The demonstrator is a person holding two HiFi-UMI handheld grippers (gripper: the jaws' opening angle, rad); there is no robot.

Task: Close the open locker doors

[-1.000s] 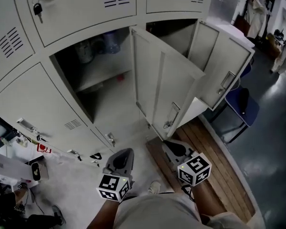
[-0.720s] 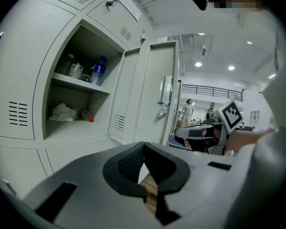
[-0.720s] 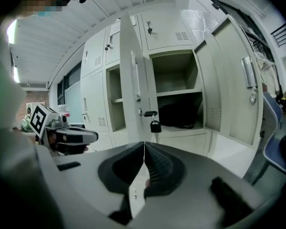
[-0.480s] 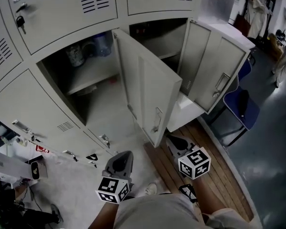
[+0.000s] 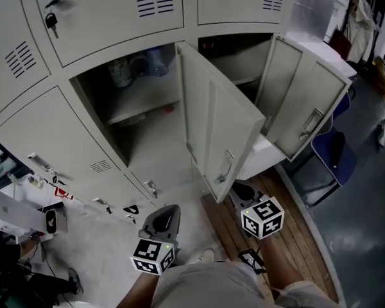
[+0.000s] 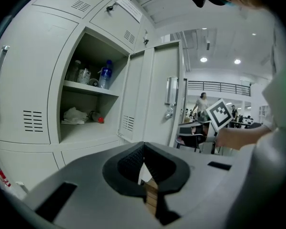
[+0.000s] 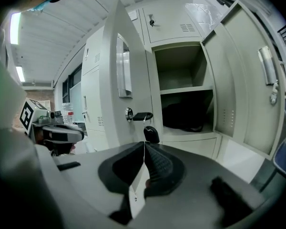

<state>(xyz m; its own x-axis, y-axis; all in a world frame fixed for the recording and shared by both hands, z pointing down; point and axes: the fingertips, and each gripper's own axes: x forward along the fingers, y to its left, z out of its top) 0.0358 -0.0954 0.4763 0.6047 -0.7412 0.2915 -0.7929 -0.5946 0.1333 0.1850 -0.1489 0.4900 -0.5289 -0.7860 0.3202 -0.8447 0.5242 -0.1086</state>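
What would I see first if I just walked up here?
Two grey locker doors hang wide open: the near door in the middle and the far door to its right. A blue bottle stands on the shelf of the left open locker, and a key with a black fob dangles from the near door's lock.

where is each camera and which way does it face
Head view: head-mounted, steeply down at lockers; shows left tool, right tool, forearms.
Left gripper view: on left tool, facing left open locker; shows shut jaws, right tool's cube.
Right gripper view: on right tool, facing right open locker; shows shut jaws, left tool.
All share the middle open door.
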